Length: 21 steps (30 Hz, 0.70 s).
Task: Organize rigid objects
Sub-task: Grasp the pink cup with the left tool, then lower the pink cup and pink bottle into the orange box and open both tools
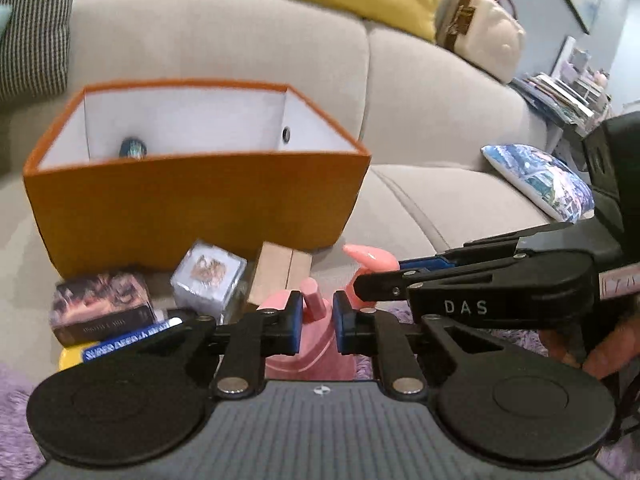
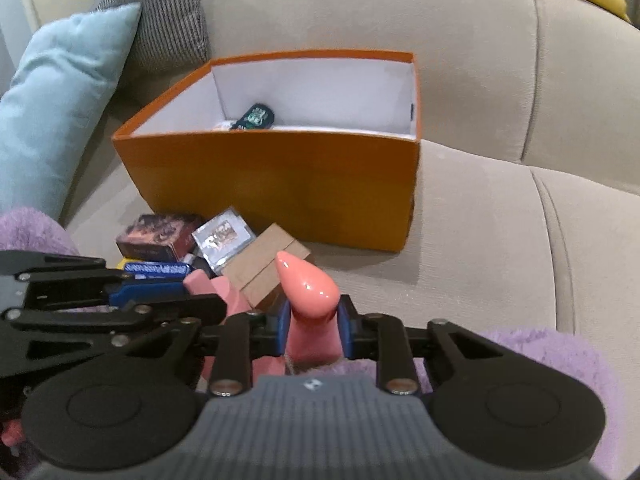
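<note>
Pink toy (image 2: 308, 300) clamped by both angled-down grippers, left gripper (image 1: 316, 322) beside right gripper (image 2: 312, 330).

Your open-topped orange cardboard box (image 2: 280, 184) sits on the beige sofa seat (image 2: 480, 240), its white interior mostly free save a small dark item (image 2: 256, 118) at the back wall. Against its near wall, a clutter blocks you: a dark printed box (image 2: 156, 236), a clear plastic cube (image 2: 222, 240), a brown cardboard block (image 2: 268, 276). Right of the box the seat cushion lies open. A pale blue cushion (image 2: 52, 112) crowds the left edge.
</note>
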{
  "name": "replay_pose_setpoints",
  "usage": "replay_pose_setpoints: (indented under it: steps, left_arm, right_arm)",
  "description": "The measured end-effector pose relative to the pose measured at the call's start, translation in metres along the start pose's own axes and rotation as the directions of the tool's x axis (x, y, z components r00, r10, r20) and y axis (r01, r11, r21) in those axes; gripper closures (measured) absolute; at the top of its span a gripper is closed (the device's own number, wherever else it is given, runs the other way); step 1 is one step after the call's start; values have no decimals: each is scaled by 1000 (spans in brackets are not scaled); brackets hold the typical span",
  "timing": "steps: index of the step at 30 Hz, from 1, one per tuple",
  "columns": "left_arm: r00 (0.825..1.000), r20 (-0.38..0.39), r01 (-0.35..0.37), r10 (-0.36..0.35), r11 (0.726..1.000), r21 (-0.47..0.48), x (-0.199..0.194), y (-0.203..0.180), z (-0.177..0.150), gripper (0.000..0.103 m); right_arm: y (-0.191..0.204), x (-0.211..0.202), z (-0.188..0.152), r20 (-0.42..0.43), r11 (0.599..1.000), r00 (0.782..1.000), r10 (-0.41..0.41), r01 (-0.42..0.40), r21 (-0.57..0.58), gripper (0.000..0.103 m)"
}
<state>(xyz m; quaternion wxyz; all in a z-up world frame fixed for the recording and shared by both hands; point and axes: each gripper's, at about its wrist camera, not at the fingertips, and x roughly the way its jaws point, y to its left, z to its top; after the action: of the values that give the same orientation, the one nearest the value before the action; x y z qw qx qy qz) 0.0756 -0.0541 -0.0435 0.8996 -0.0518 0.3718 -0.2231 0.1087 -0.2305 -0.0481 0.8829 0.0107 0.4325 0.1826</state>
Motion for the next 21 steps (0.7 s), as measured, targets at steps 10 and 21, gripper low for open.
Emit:
replay_pose_setpoints:
  steps: [10,21]
  left_arm:
    - [992,124,-24,21,999,21,-43,7,21,86]
    - [975,215,-86,55,986,140,-58,34,111,86]
  right_arm:
    - [13,-41,19,114,999,993,32,-33,3,78]
    - [17,-54,113,255,995,962,100,-98,-19,78]
